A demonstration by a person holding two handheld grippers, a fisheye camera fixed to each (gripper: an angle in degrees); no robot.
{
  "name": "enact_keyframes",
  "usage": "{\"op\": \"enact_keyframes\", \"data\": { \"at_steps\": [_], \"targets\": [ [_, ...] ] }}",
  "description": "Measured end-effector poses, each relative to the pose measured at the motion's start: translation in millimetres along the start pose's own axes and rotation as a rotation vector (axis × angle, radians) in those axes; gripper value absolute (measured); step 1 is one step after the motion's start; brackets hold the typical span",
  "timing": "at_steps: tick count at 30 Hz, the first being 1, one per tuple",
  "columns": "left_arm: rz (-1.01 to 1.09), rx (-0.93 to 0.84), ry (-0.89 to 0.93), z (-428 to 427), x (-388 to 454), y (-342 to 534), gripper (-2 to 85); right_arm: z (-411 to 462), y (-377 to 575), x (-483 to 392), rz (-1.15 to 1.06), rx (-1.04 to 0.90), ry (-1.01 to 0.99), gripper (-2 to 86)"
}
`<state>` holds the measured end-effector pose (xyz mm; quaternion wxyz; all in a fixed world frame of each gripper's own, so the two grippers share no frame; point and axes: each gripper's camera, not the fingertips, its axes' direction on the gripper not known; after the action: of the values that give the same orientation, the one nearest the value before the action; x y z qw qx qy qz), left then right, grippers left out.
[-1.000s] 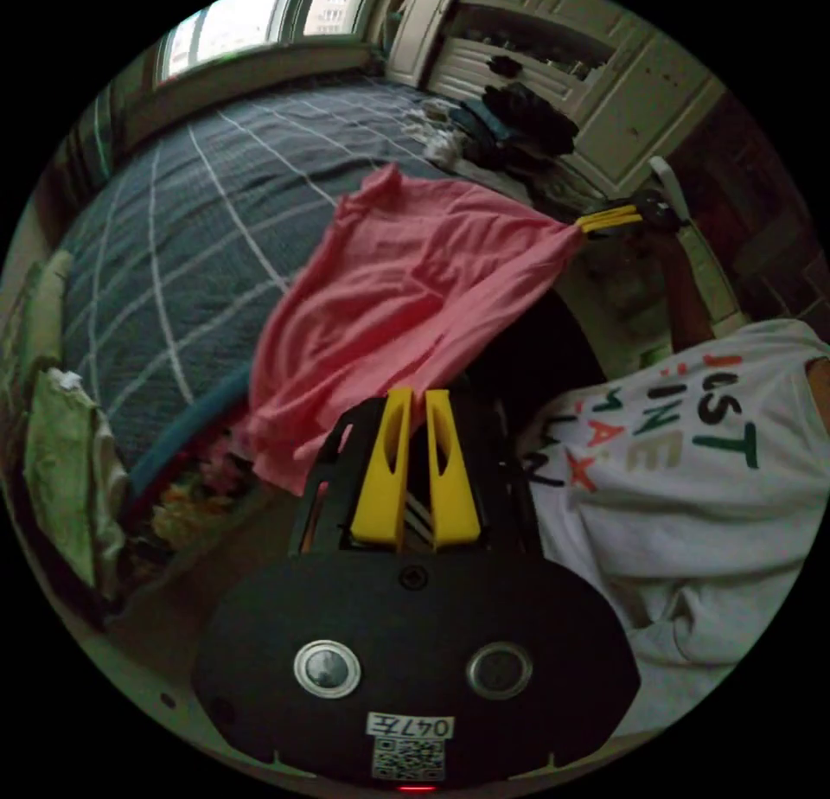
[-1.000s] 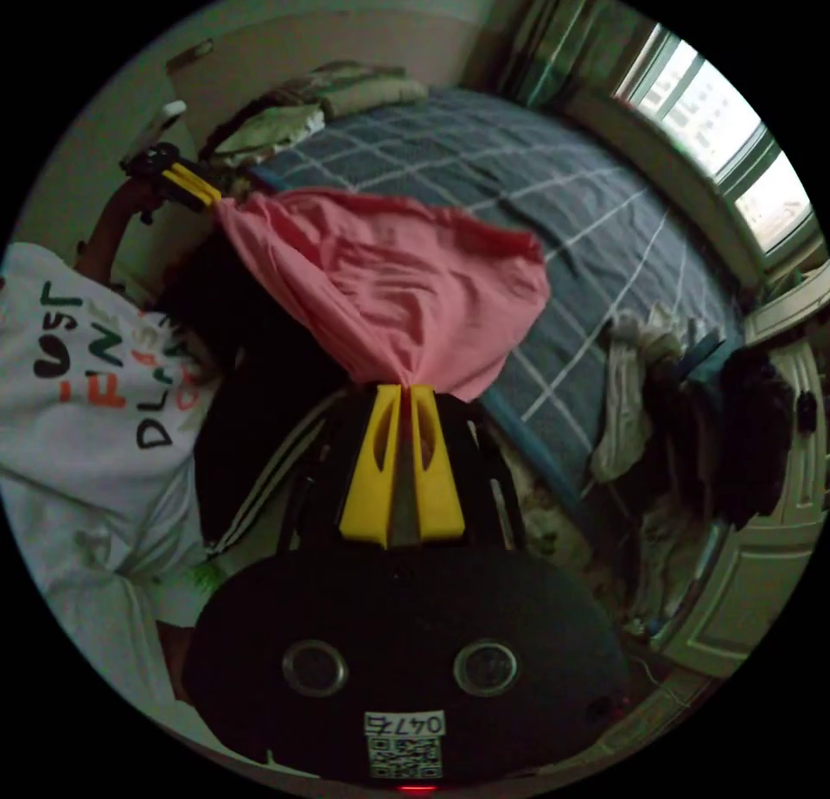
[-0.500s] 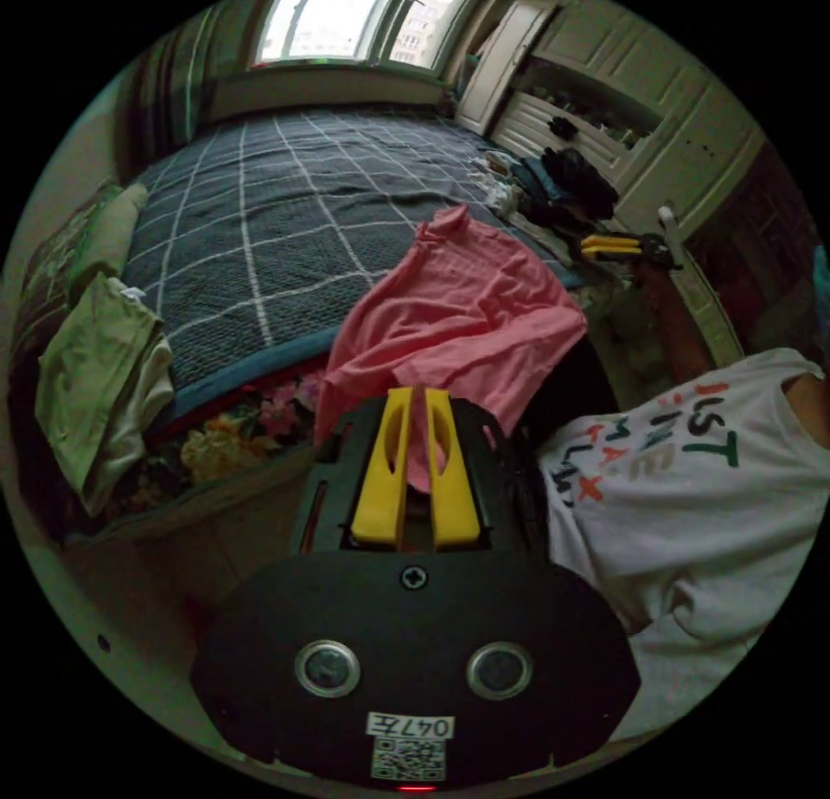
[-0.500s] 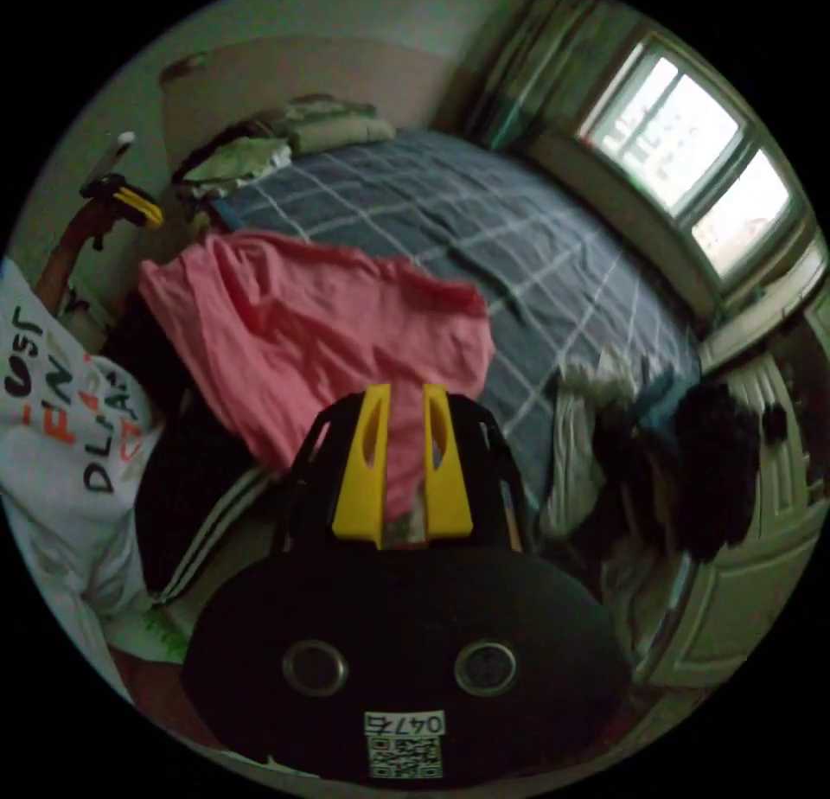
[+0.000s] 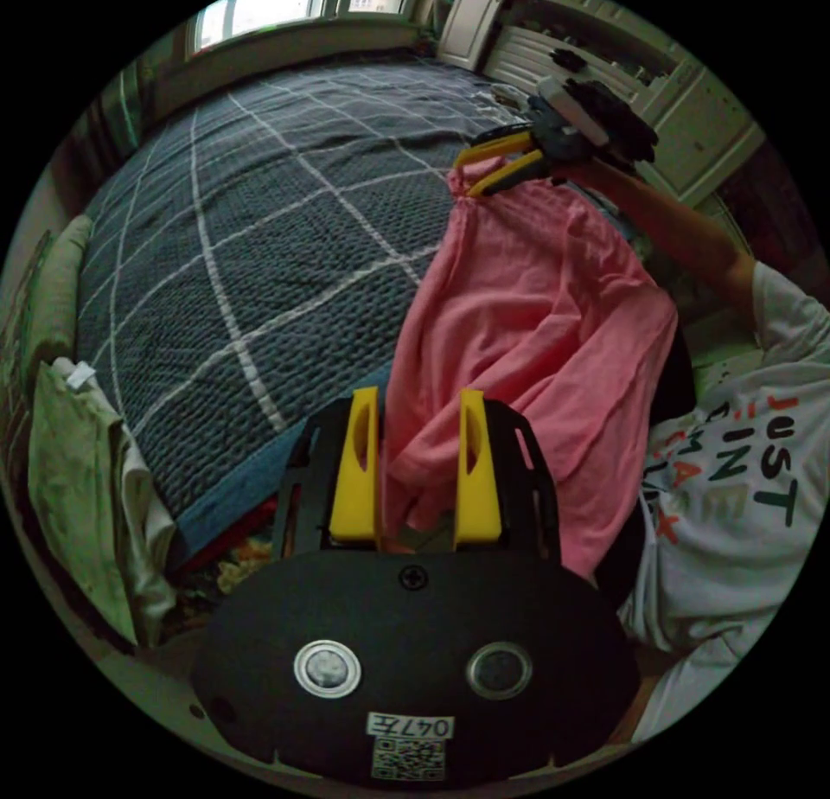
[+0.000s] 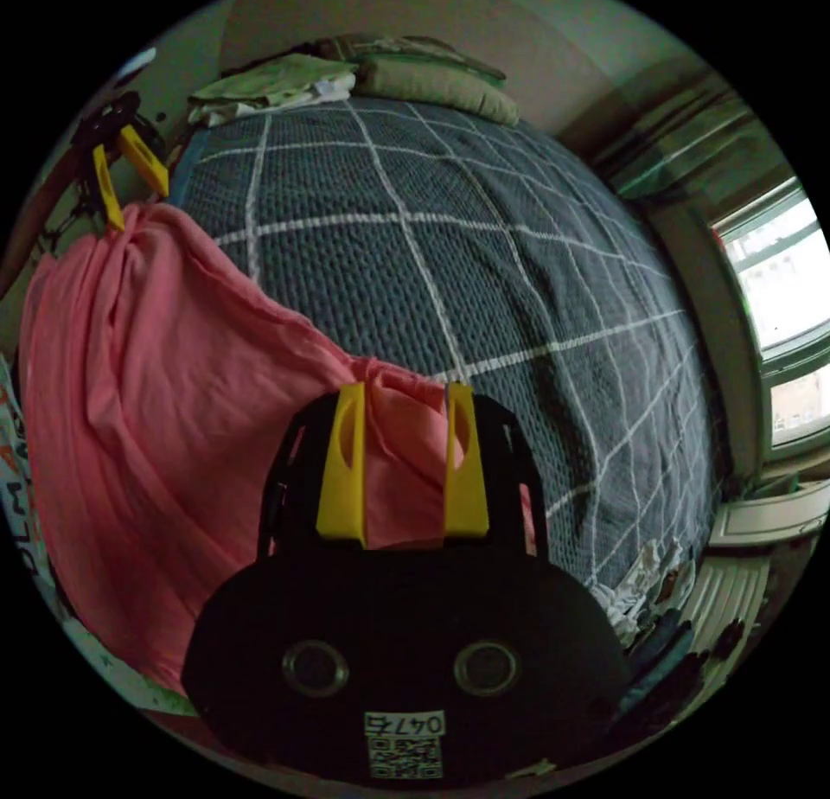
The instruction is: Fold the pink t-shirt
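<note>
While the pink t-shirt hangs in soft, crumpled folds above the near edge of the bed, its long axis runs from one hand-held gripper to the other. Fabric sits between the spread yellow jaws of the left hand-held gripper and the right hand-held gripper; whether they pinch it is unclear. A dark quilted bedspread bears a white grid.

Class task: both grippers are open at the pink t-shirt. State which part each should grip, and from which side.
Grip the bunched top edge of the pink t-shirt, one gripper at each end, coming from the person's side. The cloth already bunches between the jaws of the left gripper and the right gripper.
</note>
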<state>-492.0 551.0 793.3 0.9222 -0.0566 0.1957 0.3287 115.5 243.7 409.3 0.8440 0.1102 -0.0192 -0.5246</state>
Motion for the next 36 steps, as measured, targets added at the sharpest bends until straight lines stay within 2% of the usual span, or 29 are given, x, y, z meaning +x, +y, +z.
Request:
{"op": "enact_keyframes", "data": {
  "at_steps": [3, 5, 7, 9, 12, 16, 21, 25, 30, 32, 34, 36],
  "targets": [
    [-0.026, -0.009, 0.046, 5, -8, -1, 11.1, 11, -2, 25, 0.075, -0.018, -0.115, 11.1],
    [-0.029, -0.003, 0.056, 4, -10, 0, 8.7, 13, 2, 37, 0.083, 0.001, -0.299, 5.0],
    [-0.013, 0.022, 0.117, 2, -10, 4, 3.2, 5, 7, 35, 0.058, 0.031, -0.328, 2.0],
    [-0.004, 0.066, 0.282, 0, -6, 8, 0.3, -9, 13, 28, 0.038, 0.046, -0.267, 1.0],
    [0.011, 0.085, 0.215, -13, 8, 14, -0.6, -54, 31, 21, 0.071, 0.091, -0.161, 0.6],
    [0.063, 0.141, 0.150, -42, 34, 16, -0.9, -159, 81, 27, 0.214, 0.287, -0.098, 0.6],
    [0.140, 0.375, -0.016, -111, 84, 7, -1.0, -276, 130, 21, 0.295, 0.386, 0.045, 0.6],
    [0.187, 0.460, -0.194, -144, 118, -10, -1.0, -353, 152, 13, 0.306, 0.407, 0.171, 0.5],
    [0.206, 0.458, -0.400, -156, 135, -85, -1.0, -368, 157, 53, 0.394, 0.297, 0.218, 0.5],
    [0.176, 0.477, -0.483, -161, 135, -121, -1.0, -367, 153, 94, 0.474, 0.275, 0.236, 0.4],
    [0.120, 0.525, -0.581, -178, 136, -157, -1.0, -386, 152, 121, 0.507, 0.351, 0.292, 0.4],
    [0.132, 0.633, -0.826, -212, 156, -181, -1.0, -422, 153, 126, 0.490, 0.503, 0.402, 0.4]
  ]
}}
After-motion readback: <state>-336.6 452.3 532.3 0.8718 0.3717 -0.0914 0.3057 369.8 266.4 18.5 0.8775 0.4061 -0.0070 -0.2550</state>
